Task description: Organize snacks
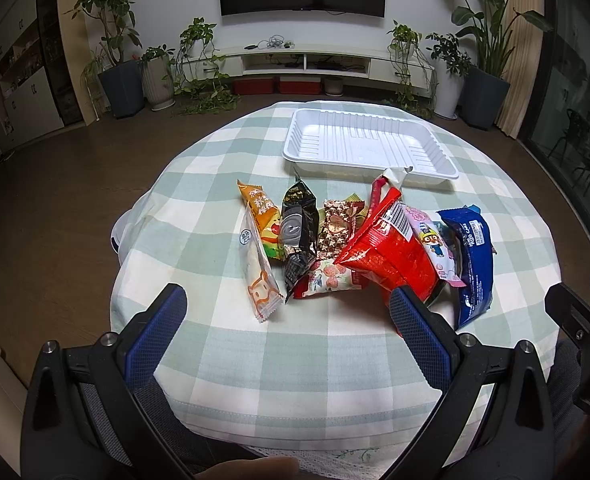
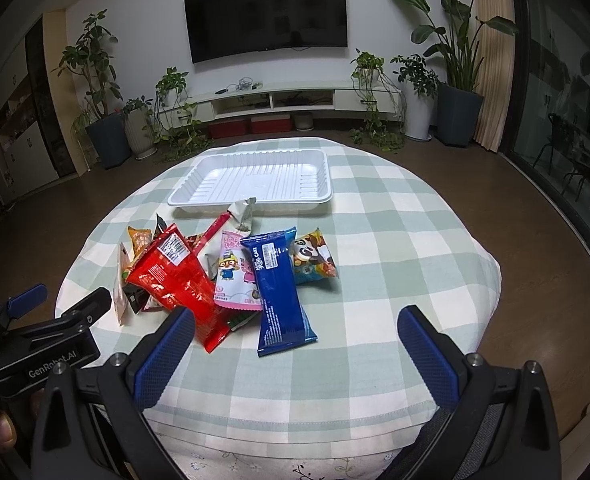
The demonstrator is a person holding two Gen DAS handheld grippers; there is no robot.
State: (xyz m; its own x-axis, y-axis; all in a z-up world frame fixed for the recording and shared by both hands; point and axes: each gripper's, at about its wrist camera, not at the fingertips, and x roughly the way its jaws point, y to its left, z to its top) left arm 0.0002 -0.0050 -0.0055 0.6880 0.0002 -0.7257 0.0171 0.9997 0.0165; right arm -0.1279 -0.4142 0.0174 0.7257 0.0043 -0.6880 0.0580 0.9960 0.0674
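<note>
An empty white plastic tray [image 1: 369,142] [image 2: 251,182] sits at the far side of the checked tablecloth. In front of it lies a heap of snack packets: a big red bag [image 1: 391,252] [image 2: 175,280], a blue cake packet [image 1: 473,264] [image 2: 279,296], a pink cartoon packet [image 2: 235,276], a panda packet [image 2: 313,260], a black packet [image 1: 297,236], an orange packet [image 1: 263,220] and a clear bread packet [image 1: 259,276]. My left gripper [image 1: 287,308] is open just short of the heap, holding nothing. My right gripper [image 2: 295,328] is open near the blue packet's near end.
The round table [image 1: 295,360] drops off to a brown floor on all sides. Potted plants [image 1: 119,80], a low TV cabinet [image 1: 307,62] and a wall TV stand beyond. The other gripper shows at the right edge of the left wrist view.
</note>
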